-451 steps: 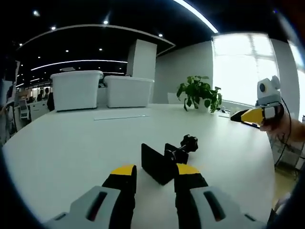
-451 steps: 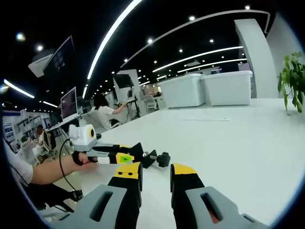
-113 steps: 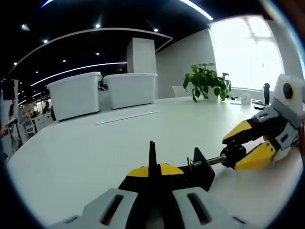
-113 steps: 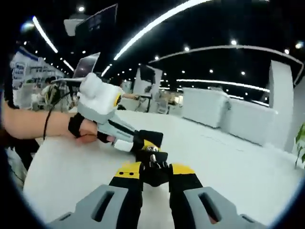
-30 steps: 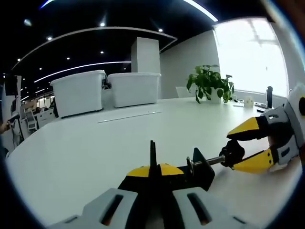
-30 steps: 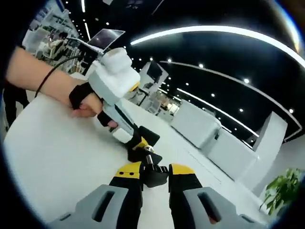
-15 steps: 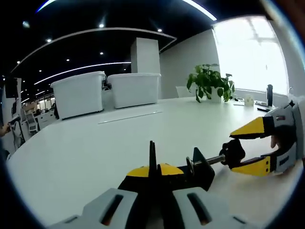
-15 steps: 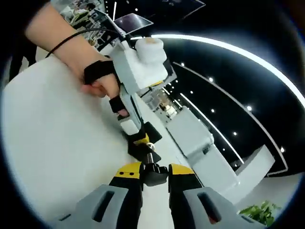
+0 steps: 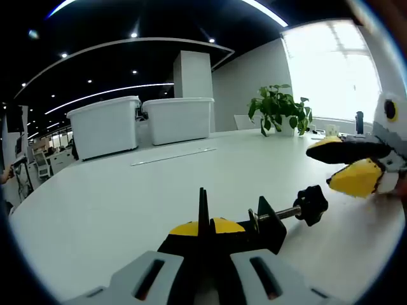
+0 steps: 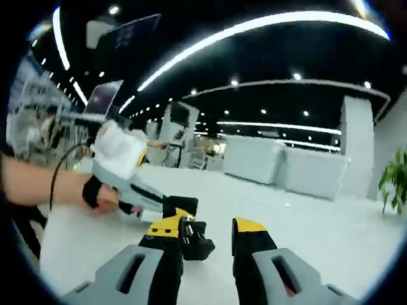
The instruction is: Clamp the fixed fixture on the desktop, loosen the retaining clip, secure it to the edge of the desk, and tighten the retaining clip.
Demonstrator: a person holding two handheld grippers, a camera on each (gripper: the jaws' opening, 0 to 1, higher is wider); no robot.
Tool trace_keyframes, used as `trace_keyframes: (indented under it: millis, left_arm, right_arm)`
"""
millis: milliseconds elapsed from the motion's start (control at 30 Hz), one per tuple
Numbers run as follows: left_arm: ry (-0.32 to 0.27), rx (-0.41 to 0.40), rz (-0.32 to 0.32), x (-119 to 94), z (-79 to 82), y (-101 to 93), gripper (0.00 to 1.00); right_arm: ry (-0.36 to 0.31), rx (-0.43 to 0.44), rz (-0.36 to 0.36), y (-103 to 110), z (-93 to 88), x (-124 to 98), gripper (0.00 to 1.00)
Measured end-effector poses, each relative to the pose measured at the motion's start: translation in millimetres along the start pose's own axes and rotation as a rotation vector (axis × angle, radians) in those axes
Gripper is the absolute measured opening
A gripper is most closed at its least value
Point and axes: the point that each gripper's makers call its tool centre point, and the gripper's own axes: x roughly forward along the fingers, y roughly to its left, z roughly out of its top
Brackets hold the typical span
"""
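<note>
In the left gripper view the left gripper [image 9: 205, 230] is pinching its yellow-tipped jaws tight on the black plate of the clamp fixture [image 9: 257, 225], which is sitting on the white desktop [image 9: 114, 190] w/ its screw rod and black knob [image 9: 311, 204] sticking out to the right. The right gripper [image 9: 348, 166] is hovering just beside that knob, not touching, jaws apart and gripping nothing. In the right gripper view the right gripper [image 10: 208, 230] is showing the same gap btwn its jaws, the knob [image 10: 196, 246] lying near the left-hand jaw, and a person's hand [image 10: 102, 194] is holding the left gripper [image 10: 175, 211] on the fixture.
</note>
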Motion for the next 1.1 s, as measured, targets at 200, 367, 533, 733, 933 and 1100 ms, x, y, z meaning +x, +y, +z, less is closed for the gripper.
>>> trace_keyframes:
  millis: [200, 367, 533, 733, 933, 1100]
  left_arm:
    - [0.000, 0.002, -0.001, 5.7, 2.6, 6.1, 0.05]
    - [-0.001, 0.005, 0.001, 9.5, 4.4, 10.3, 0.05]
    - [-0.001, 0.003, -0.003, 12.3, 6.1, 12.6, 0.05]
    - [-0.005, 0.008, -0.005, 13.1, 7.3, 13.1, 0.05]
    - [-0.007, 0.011, -0.005, 13.2, 7.8, 12.8, 0.05]
    - [-0.006, 0.009, -0.005, 13.6, 8.0, 13.1, 0.05]
  right_arm:
    - [0.057, 0.249, 0.016, -14.4, -16.0, -1.1, 0.25]
    - [0.120, 0.161, 0.050, -3.0, -27.9, 8.7, 0.25]
    - [0.135, 0.134, 0.075, 6.7, -31.5, 9.8, 0.19]
    - [0.088, -0.046, 0.066, 20.1, -25.7, 8.0, 0.11]
    - [0.104, 0.007, 0.082, 23.3, -27.3, 6.5, 0.12]
    - [0.100, -0.033, 0.094, 24.9, -28.0, 9.2, 0.15]
